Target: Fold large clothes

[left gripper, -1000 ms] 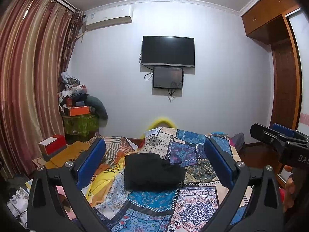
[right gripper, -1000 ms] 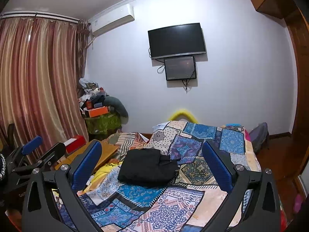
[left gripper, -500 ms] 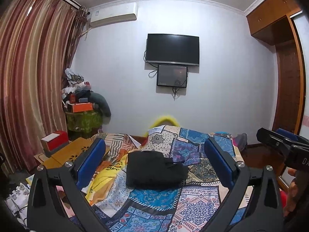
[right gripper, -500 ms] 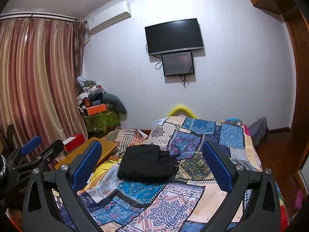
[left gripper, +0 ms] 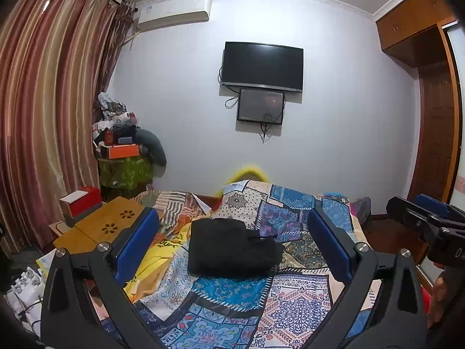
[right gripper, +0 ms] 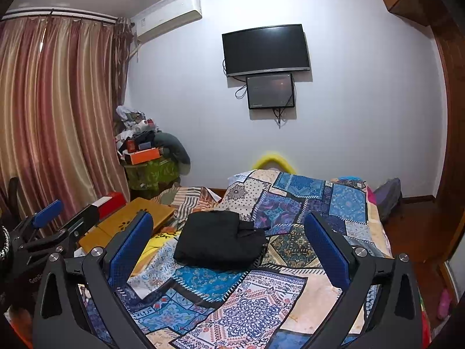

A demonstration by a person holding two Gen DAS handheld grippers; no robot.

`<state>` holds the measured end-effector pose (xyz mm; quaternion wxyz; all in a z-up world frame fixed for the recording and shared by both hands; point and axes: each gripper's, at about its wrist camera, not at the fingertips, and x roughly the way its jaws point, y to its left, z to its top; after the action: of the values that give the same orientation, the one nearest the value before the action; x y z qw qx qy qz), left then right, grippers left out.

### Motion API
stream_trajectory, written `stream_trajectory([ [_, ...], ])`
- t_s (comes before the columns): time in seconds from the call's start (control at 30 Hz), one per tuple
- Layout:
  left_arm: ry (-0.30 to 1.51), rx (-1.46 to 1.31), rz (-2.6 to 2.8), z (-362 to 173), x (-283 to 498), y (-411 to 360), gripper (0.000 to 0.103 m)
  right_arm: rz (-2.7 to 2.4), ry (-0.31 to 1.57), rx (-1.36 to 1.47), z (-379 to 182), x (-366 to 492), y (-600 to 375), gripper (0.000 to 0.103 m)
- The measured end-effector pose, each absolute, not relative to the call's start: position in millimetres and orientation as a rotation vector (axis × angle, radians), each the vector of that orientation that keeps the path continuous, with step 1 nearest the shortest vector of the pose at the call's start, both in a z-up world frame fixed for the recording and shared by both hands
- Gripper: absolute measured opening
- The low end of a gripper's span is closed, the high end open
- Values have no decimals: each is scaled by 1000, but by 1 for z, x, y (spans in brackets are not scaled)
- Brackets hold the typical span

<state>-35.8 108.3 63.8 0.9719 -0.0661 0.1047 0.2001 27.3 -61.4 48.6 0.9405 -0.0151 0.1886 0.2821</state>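
Observation:
A black garment point(left gripper: 232, 247) lies folded into a compact bundle on the patchwork bedspread point(left gripper: 232, 299); it also shows in the right wrist view point(right gripper: 219, 240). My left gripper point(left gripper: 232, 247) is open and empty, held above the near part of the bed, well short of the garment. My right gripper point(right gripper: 229, 247) is open and empty too, at about the same distance. The right gripper shows at the right edge of the left wrist view point(left gripper: 430, 221), and the left gripper at the left edge of the right wrist view point(right gripper: 43, 226).
A yellow wooden lap table point(left gripper: 104, 226) with a red box point(left gripper: 80, 203) stands left of the bed. A cluttered stand point(left gripper: 123, 157) sits in the corner by striped curtains point(left gripper: 43, 116). A TV point(left gripper: 261, 67) hangs on the far wall. A wardrobe point(left gripper: 436, 116) is at right.
Both grippers have tilted up and shifted slightly, so the room appears a little lower and to the right in view. The garment has not moved. Both stay open.

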Motion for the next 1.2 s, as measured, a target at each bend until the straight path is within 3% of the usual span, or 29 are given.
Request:
stream_trajectory([
  [1.2, 202, -154, 372, 65, -37, 106, 102, 575, 385, -37, 51, 28, -63, 103],
])
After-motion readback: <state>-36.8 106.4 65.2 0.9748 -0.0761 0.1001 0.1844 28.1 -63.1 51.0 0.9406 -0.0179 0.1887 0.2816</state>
